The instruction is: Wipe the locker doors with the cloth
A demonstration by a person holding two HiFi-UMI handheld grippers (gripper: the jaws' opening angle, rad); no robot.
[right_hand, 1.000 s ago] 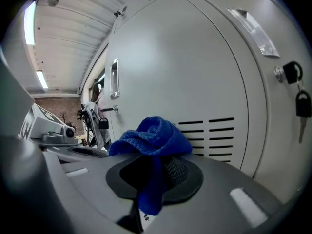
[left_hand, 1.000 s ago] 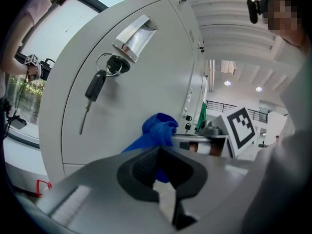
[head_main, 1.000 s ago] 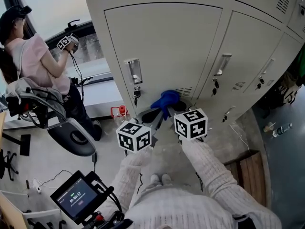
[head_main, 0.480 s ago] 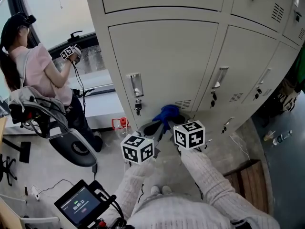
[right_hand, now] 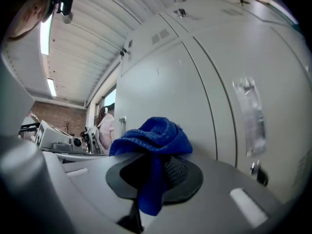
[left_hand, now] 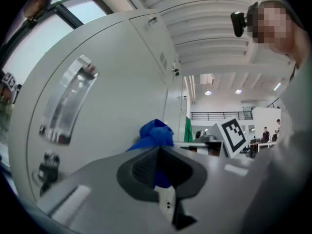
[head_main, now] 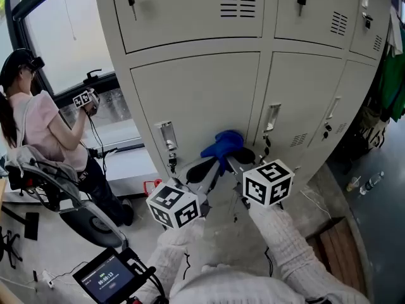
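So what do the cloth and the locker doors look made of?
The blue cloth: likely microfibre or terry, from its fuzzy knit texture and soft folds. The locker doors: probably painted sheet steel, pale grey, smooth satin finish, with punched vent slots.

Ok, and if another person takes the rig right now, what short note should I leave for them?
Left gripper: shut on the blue cloth.
Right gripper: shut on the same cloth, which is bunched up between the two.
Cloth: held low in front of the lockers, near the bottom of the lower door. I cannot tell whether it touches.
Done: the cloth is gripped and at the lockers.
Left: wipe the doors. Nothing shows which doors, if any, are already wiped.
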